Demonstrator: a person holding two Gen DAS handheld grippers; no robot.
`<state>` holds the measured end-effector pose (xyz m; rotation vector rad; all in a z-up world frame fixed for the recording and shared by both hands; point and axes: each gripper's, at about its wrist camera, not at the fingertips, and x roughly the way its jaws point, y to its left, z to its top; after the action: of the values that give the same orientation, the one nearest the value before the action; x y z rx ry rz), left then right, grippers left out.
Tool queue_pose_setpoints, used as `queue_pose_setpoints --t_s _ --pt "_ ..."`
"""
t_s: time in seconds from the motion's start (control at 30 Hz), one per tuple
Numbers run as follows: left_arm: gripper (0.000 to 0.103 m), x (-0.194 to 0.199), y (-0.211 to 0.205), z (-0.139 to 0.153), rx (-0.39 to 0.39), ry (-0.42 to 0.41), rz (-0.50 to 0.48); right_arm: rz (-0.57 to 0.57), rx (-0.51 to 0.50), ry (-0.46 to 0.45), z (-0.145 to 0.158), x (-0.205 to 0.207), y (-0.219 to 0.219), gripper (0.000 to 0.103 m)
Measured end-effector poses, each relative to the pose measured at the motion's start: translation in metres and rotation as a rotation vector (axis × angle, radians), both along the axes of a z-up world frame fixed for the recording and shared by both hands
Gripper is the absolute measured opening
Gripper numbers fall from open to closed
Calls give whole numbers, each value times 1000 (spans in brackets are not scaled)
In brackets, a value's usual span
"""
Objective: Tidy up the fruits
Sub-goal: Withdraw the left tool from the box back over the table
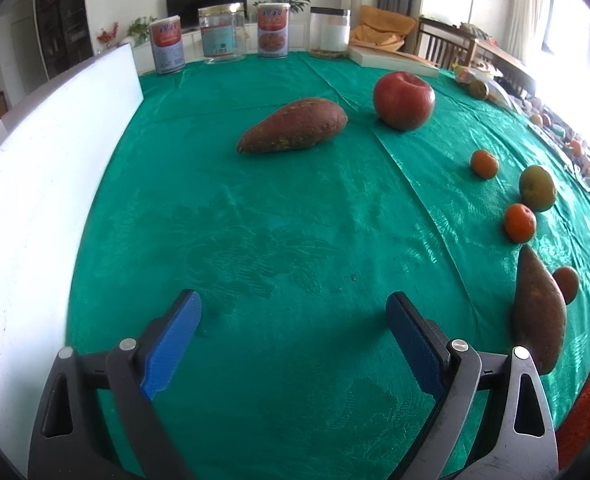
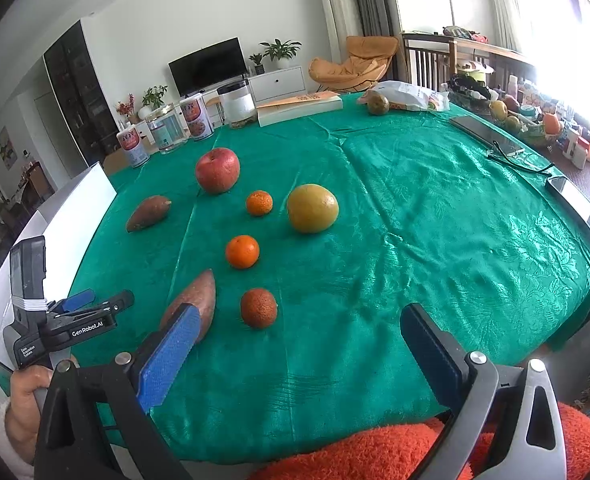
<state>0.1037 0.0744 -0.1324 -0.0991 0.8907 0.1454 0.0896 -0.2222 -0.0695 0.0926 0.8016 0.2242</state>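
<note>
— Both jaws stand wide: your left gripper (image 1: 293, 312) and right gripper (image 2: 301, 330) hold nothing above the green cloth-covered table (image 2: 415, 220).

— And the fruit?

— Take the round red apple (image 2: 217, 170) as landmark: nearer you lie three small orange tangerines (image 2: 242, 251), beside them a yellow-green citrus (image 2: 312, 208), and two brown sweet potatoes (image 2: 148, 213).

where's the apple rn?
Right wrist view: the apple sits far left on the green cloth, between a sweet potato and a small orange.
</note>
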Motion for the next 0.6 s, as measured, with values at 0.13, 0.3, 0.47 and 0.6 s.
queue_pose_setpoints --t_s 0.13,0.3,0.47,0.6 --pt "95 0 -2 0 6 2 -6 0 -4 -2 0 0 0 100" --pt "95 0 -2 0 0 -2 -6 -2 -9 -6 1 -1 0 100" --pt "95 -1 -2 0 -1 -2 -6 -4 -22 -10 1 -2 1 100" --pt "95 0 -1 0 -1 -2 -10 -5 -23 -10 1 -3 1 100"
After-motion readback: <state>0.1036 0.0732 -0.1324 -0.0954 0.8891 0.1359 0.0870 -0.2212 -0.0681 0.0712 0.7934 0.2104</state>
